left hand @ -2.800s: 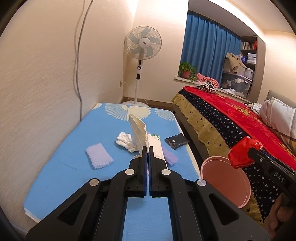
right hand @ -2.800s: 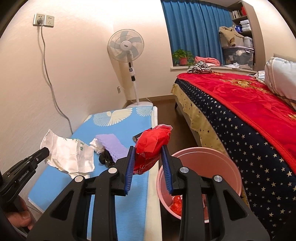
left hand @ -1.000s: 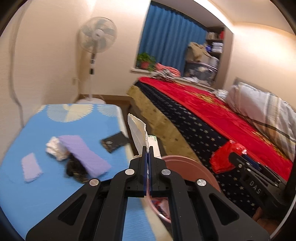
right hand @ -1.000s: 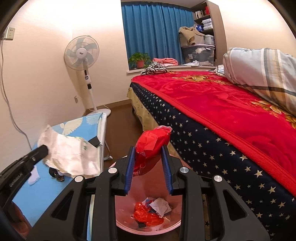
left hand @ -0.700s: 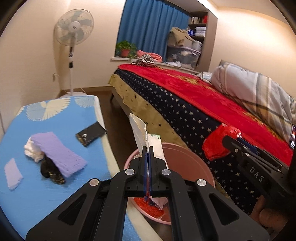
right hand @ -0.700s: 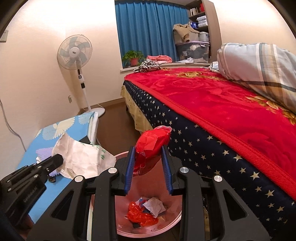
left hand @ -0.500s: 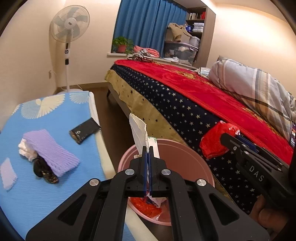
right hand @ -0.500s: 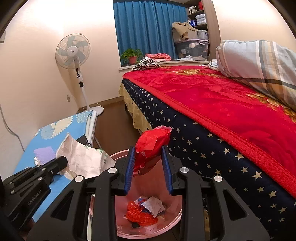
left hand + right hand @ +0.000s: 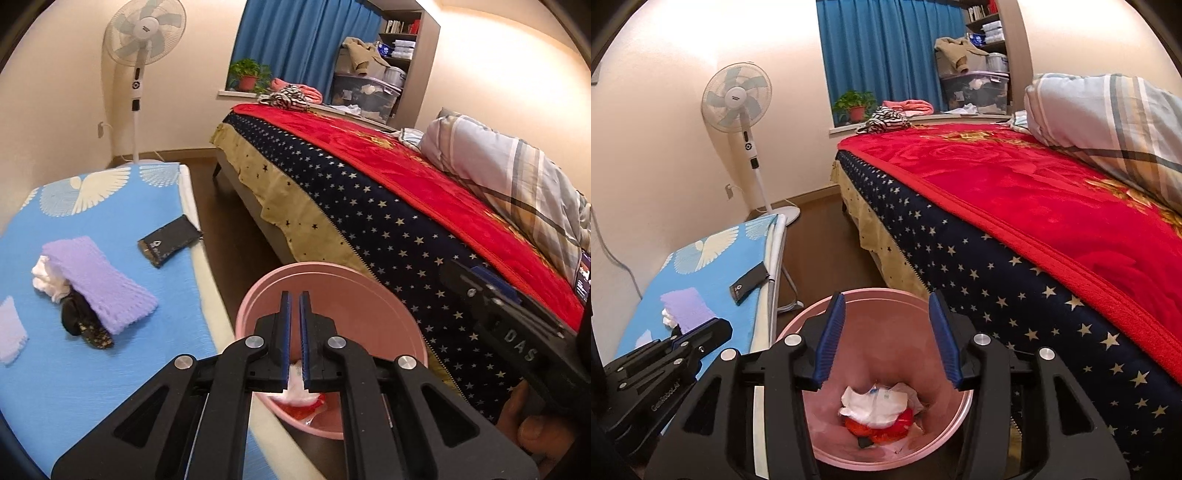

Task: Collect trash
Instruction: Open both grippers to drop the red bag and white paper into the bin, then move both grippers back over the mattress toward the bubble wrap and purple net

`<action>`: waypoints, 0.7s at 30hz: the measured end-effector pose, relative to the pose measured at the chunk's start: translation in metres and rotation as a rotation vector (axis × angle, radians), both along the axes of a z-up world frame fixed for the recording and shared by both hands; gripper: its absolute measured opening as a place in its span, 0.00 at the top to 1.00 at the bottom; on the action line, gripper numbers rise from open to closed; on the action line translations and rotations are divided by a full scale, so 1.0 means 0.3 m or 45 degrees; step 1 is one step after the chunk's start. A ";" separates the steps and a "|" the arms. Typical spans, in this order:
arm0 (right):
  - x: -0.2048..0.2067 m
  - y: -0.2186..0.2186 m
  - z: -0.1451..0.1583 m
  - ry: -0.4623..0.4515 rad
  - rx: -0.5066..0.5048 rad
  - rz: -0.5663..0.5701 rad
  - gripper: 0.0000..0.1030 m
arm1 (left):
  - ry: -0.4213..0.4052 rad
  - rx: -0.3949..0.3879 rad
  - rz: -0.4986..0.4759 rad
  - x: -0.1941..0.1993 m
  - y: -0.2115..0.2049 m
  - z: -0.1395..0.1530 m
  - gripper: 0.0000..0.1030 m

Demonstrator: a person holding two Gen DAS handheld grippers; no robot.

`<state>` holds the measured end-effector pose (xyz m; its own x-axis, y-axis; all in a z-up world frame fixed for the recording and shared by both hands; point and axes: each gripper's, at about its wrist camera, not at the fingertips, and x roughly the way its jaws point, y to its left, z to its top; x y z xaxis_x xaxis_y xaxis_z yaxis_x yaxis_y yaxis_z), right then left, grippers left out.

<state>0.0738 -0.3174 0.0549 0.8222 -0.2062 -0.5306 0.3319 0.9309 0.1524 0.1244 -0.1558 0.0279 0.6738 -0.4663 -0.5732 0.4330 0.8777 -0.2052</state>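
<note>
The pink bin (image 9: 886, 343) stands on the floor between the blue-topped table and the bed. Crumpled white paper (image 9: 873, 406) lies in it on top of a red wrapper (image 9: 886, 428). My right gripper (image 9: 886, 299) hangs over the bin's mouth, open, its jaws still opening with nothing between them. My left gripper (image 9: 294, 295) is over the bin's near rim (image 9: 332, 267); its jaws are opening, a narrow gap apart and empty. Below them the white paper (image 9: 295, 384) shows inside the bin. The left gripper (image 9: 720, 328) sits at the bin's left edge in the right wrist view.
On the blue-topped table (image 9: 110, 369) lie a purple cloth (image 9: 99, 280), a white tissue wad (image 9: 44, 277), a dark crumpled item (image 9: 81, 325), a pale purple cloth (image 9: 11, 332) and a black pouch (image 9: 170, 245). The bed (image 9: 406, 206) is right of the bin; a fan (image 9: 142, 33) stands behind.
The white paper has left my left gripper and the red wrapper my right one; both now lie in the bin. Both pairs of jaws have parted, the right widely.
</note>
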 end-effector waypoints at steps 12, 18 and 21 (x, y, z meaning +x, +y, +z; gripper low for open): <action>0.026 0.082 0.009 -0.021 0.030 0.106 0.54 | 0.004 -0.001 0.160 -0.008 0.174 0.001 0.95; 0.065 0.167 0.001 -0.038 0.059 0.210 0.57 | 0.007 0.013 0.310 -0.003 0.308 -0.018 0.95; 0.091 0.225 -0.007 -0.044 0.071 0.279 0.62 | -0.008 0.035 0.399 -0.002 0.386 -0.022 0.95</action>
<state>0.1011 -0.2499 0.0530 0.8618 0.0081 -0.5072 0.1165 0.9699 0.2136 0.1236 -0.0399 0.0214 0.7856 -0.2196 -0.5784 0.1414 0.9739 -0.1777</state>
